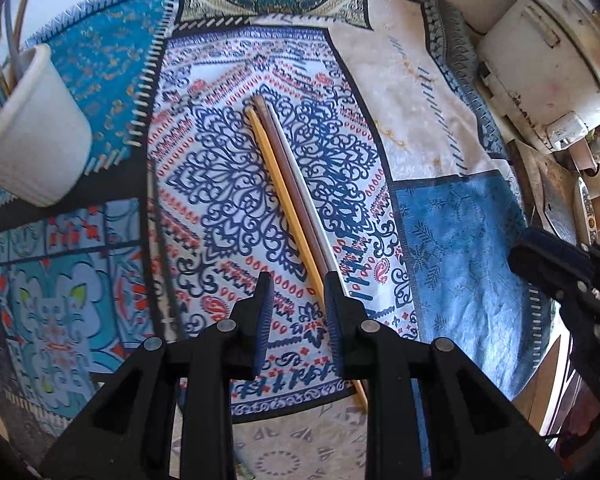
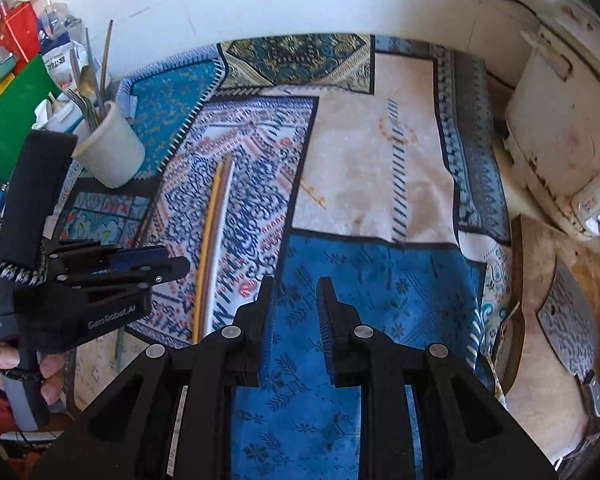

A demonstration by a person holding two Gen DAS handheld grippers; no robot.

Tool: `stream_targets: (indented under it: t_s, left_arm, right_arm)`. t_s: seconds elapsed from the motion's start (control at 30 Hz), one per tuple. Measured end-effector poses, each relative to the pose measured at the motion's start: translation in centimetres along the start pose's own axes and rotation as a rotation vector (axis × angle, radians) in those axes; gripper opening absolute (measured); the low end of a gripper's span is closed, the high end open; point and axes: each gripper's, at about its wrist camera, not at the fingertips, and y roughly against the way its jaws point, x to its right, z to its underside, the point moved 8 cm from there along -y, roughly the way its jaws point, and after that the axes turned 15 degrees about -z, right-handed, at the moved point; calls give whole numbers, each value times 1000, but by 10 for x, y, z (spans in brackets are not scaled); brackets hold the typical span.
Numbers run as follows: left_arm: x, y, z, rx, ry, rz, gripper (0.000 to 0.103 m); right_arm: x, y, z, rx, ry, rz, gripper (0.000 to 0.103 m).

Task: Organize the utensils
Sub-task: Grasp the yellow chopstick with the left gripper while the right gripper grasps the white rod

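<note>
My left fingers [image 1: 296, 280] point steeply down over the patterned cloth [image 1: 220, 168] and stand a little apart, with nothing between the pads. The chopsticks [image 1: 288, 200] lie flat on the cloth in a tight bundle: a yellow one, a brown one and a pale one side by side. Their far ends sit near the middle of the dark blue ornament. Their near ends run toward me, slanting to the right, and pass under my right-hand fingertip [image 1: 334, 300]. The yellow one comes out again below it, near the cloth's edge. So the bundle is not in the gap; it crosses behind one finger. Whether that tip touches it I cannot tell.

My right fingers [image 2: 296, 292] are also slightly apart and empty, hanging over the blue patch of cloth [image 2: 340, 280]. From there the chopsticks [image 2: 214, 240] lie well to the left, beyond my left tool [image 2: 112, 280].

The white cup [image 1: 32, 136] stands at the far left of the table, upright, with other utensils [image 2: 96, 80] sticking out of it, well apart from the chopsticks.
</note>
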Motion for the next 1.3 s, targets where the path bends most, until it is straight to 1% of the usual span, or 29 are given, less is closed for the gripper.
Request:
stream_targets:
  t_s: [0.13,0.27,0.33,0.37,0.43,0.47,0.57,0.67,0.73,0.8,0.93,1.07,1.2,1.27,1.3]
  left_arm:
    - [6,-11,-1,-13,3,-17,23]
    - [11,-14,-7,20,-7,-39,23]
    - [10,-16,-11,26,11,-46,23]
    - [9,-17,-13,22,25,-42,22]
    - [5,-19,-16,11,54,-29,16]
    - [3,-19,-16,11,57,-28,16]
    - [1,-18,-18,18,46,-39,15]
    - [3,-19,-24,40,16,-83,13]
    - [5,-20,-29,47,2,-95,13]
    - [5,-22,-33,47,0,-83,12]
    - [4,-23,-36,44,-11,-35,10]
    - [-7,-20,-24,37,-28,17,9]
    - [-22,-17,-13,30,-23,32,8]
    - [-28,-14,-10,29,-7,55,3]
    - [-29,-13,-8,26,-6,60,4]
  right_arm:
    - [6,-6,7,-19,-9,-16,19]
    - [8,-8,10,-27,-6,-31,19]
    - [8,-10,11,-31,-3,-35,19]
    - [8,-10,11,-32,-1,-39,19]
    - [7,-10,10,-33,1,-47,19]
    - [7,-11,9,-33,3,-49,19]
    - [6,-13,9,-36,6,-51,19]
    - [7,-16,9,-43,5,-54,19]
    - [6,-17,9,-45,5,-59,19]
    - [5,-18,8,-46,6,-65,19]
    - [-2,-24,4,-48,-3,-96,19]
    - [-16,-34,0,-57,8,-121,19]
    - [-33,-55,-2,-85,18,-158,19]
    - [-38,-67,-1,-106,14,-170,19]
    - [-40,-72,-1,-116,13,-173,19]
